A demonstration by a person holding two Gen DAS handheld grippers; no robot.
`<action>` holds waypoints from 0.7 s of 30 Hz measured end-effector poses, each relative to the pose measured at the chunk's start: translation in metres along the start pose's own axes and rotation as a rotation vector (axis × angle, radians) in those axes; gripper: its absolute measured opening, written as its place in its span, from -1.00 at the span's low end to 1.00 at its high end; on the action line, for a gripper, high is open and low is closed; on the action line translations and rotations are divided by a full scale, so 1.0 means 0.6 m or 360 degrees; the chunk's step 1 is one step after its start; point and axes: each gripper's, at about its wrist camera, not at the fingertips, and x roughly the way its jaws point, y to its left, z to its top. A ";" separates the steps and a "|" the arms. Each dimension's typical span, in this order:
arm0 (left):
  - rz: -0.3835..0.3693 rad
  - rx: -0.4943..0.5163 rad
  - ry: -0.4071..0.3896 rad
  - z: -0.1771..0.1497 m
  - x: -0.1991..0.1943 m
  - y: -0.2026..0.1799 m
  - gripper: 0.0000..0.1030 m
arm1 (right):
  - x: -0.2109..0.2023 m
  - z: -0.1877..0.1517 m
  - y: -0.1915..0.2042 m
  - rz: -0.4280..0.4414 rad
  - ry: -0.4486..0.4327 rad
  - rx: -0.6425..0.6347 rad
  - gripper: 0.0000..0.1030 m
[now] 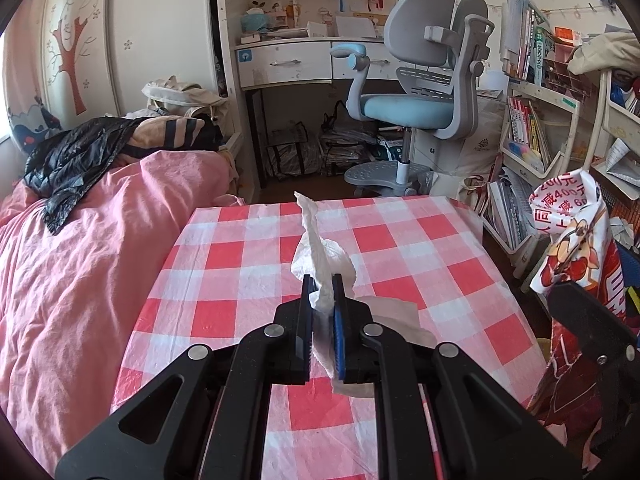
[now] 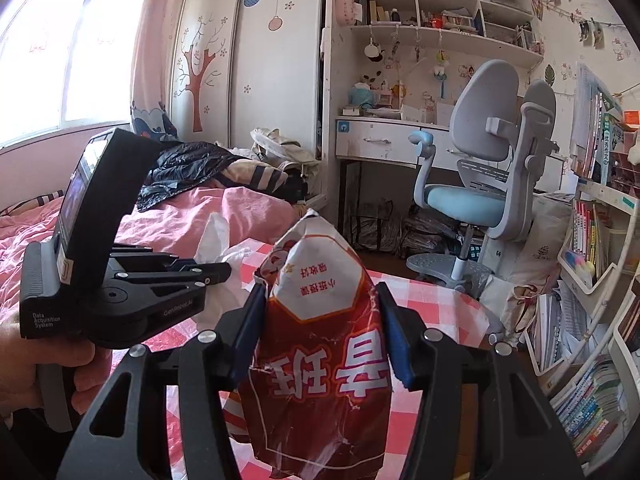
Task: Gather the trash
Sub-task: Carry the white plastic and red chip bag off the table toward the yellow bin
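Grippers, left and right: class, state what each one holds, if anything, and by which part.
The left gripper pinches a white tissue near its lower middle, the rest sticking up. The right gripper clamps a red printed paper bag across its upper sides.

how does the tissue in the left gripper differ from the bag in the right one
The tissue is plain white, thin and twisted; the bag is red and white, printed and far wider. The left gripper is pinched nearly closed on the tissue; the right gripper grips the bag with fingers wide apart. Both are crumpled and held above the checked table.
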 end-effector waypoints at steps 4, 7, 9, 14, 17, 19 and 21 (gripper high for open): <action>-0.0008 0.0014 0.0003 -0.002 0.000 -0.007 -0.84 | -0.011 0.000 -0.005 -0.0001 -0.0022 0.0022 0.05; -0.0012 0.0022 0.0008 -0.005 0.000 -0.011 -0.84 | -0.017 0.001 -0.012 -0.0010 -0.0038 0.0045 0.05; -0.0013 0.0025 0.0009 -0.005 0.000 -0.013 -0.84 | -0.019 0.001 -0.015 -0.0015 -0.0043 0.0060 0.05; -0.0024 0.0033 0.0012 -0.006 0.000 -0.021 -0.84 | -0.026 0.000 -0.018 -0.0022 -0.0049 0.0076 0.06; -0.0033 0.0039 0.0014 -0.007 0.000 -0.029 -0.84 | -0.031 0.001 -0.019 -0.0026 -0.0060 0.0078 0.06; -0.0041 0.0044 0.0018 -0.008 0.001 -0.036 -0.84 | -0.035 0.002 -0.023 -0.0035 -0.0074 0.0086 0.06; -0.0050 0.0051 0.0019 -0.008 0.003 -0.044 -0.84 | -0.040 0.002 -0.028 -0.0050 -0.0087 0.0099 0.06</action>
